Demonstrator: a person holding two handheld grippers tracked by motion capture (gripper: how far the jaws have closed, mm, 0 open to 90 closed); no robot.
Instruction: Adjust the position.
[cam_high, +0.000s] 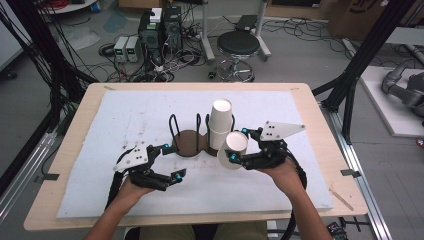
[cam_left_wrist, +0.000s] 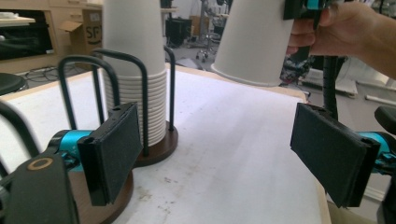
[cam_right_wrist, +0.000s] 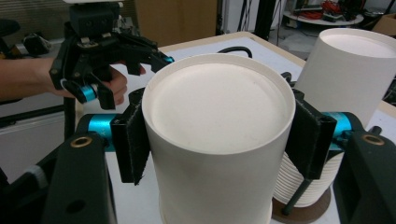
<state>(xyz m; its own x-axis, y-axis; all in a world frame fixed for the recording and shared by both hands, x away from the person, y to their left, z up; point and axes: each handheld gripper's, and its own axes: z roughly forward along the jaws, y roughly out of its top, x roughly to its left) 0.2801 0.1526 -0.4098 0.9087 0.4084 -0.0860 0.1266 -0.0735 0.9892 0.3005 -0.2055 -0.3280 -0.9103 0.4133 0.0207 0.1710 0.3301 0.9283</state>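
Right gripper (cam_high: 239, 145) clamps a single cup (cam_high: 233, 149) across its body, tipped on its side just beside the stack (cam_high: 220, 120) in the rack (cam_high: 189, 142). Squeezing harder could crush the thin paper wall; a loose hold could let it slip onto the surface (cam_high: 300, 187). Left gripper (cam_high: 170, 161) hangs wide open and empty near the rack's base, forearm low over the surface.
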